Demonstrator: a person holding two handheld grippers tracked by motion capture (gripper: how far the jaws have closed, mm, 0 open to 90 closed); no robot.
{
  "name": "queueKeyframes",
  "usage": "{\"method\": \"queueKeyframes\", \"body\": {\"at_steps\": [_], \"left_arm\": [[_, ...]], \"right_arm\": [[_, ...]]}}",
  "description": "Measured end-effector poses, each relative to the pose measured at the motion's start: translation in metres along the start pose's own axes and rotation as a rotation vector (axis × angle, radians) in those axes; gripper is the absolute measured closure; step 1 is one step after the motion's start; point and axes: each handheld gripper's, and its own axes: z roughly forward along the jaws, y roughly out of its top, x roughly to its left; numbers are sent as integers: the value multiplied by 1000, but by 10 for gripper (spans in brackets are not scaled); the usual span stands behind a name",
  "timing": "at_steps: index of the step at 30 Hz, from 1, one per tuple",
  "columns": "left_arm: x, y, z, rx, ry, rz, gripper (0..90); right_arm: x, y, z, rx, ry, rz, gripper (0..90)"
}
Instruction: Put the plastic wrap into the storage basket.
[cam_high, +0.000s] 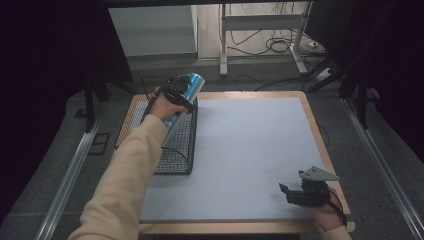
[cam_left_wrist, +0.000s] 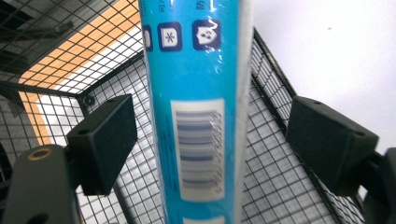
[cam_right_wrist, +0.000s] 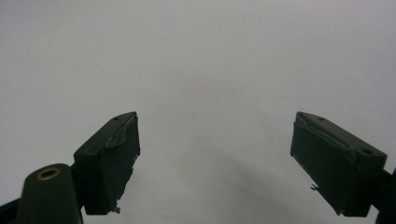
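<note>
A blue plastic-wrapped roll (cam_high: 193, 83) leans in a black wire basket (cam_high: 176, 159) at the left of the table, its top end sticking out above the rim. My left gripper (cam_high: 175, 93) is up against the roll's upper part. In the left gripper view the roll (cam_left_wrist: 198, 93), with a barcode label, runs between the two pads, and a gap shows on each side; the left gripper (cam_left_wrist: 210, 135) is open. My right gripper (cam_high: 289, 192) rests low at the table's front right corner, and in its own view the right gripper (cam_right_wrist: 215, 163) stands open over bare grey surface.
A pale grey mat (cam_high: 250, 145) covers the wooden table (cam_high: 315, 125). Behind the table stand a metal desk frame (cam_high: 223, 45) and loose floor cables (cam_high: 280, 45). Metal rails (cam_high: 65, 185) run along both sides.
</note>
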Motion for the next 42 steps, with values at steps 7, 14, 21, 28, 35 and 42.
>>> {"method": "queueKeyframes", "body": {"at_steps": [7, 14, 21, 28, 35, 42], "left_arm": [[-7, -15, -11, -61, -37, -6, 136], [-12, -31, -32, -145, -76, -8, 138], [-36, -52, -55, -231, -147, 48, 147], [-82, -78, -67, -300, -253, 117, 147], [-117, -104, -65, -366, -343, 135, 152], [-142, -135, -50, -356, -387, 169, 157]], "right_arm": [[1, -1, -3, -5, -5, 0, 160], [3, 0, -3, -4, 0, -4, 160], [4, 4, -2, -12, -5, -14, 160], [7, 7, 2, -7, 11, -29, 160], [7, 7, 1, -11, 7, -30, 160], [8, 7, 1, -9, 8, -31, 160]]}}
